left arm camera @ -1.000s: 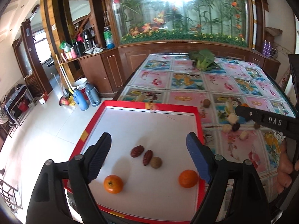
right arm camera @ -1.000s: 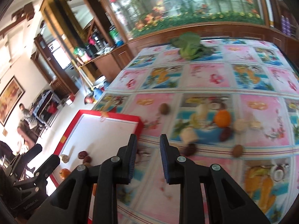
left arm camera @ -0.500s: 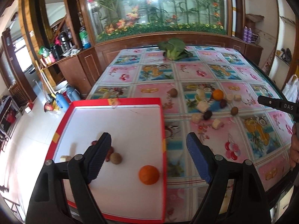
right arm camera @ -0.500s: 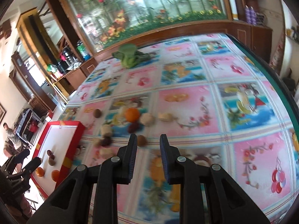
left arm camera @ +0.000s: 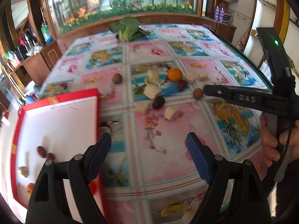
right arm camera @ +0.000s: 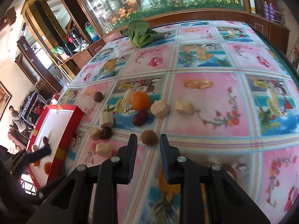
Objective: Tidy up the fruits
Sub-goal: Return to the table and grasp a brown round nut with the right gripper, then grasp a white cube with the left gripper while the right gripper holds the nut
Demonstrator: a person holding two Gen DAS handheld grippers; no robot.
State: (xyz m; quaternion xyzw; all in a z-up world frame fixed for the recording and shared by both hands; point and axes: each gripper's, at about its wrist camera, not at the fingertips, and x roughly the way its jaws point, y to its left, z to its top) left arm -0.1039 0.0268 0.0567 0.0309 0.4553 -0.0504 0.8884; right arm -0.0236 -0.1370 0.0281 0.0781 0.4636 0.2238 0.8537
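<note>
Loose fruit lies on the patterned tablecloth: an orange (left arm camera: pixel 174 74) (right arm camera: pixel 140 100), dark dates (left arm camera: pixel 158 102) (right arm camera: pixel 140 118), brown kiwis (left arm camera: pixel 117 78) and several pale chunks (left arm camera: pixel 172 113). The red tray (left arm camera: pixel 72 95) (right arm camera: pixel 61 130) at the left holds dates (left arm camera: pixel 42 152) and oranges (right arm camera: pixel 47 166). My left gripper (left arm camera: pixel 149 140) stands open and empty over bare cloth just right of the tray. My right gripper (right arm camera: pixel 148 135) is shut and holds nothing. A brown kiwi (right arm camera: pixel 149 140) (left arm camera: pixel 198 93) lies on the cloth just beyond its tips.
A leafy green vegetable (left arm camera: pixel 129 29) (right arm camera: pixel 142 31) lies at the table's far end, before a wooden cabinet with a glass display. The table's rounded edge (right arm camera: pixel 276 50) runs along the right. A hand (left arm camera: pixel 271 141) grips the right tool. A person (right arm camera: pixel 14 112) sits far off at the left.
My left gripper has swung right, from over the tray to over the cloth beside it. My right gripper has come down toward the loose fruit, up to the kiwi. Both jaws stand as before.
</note>
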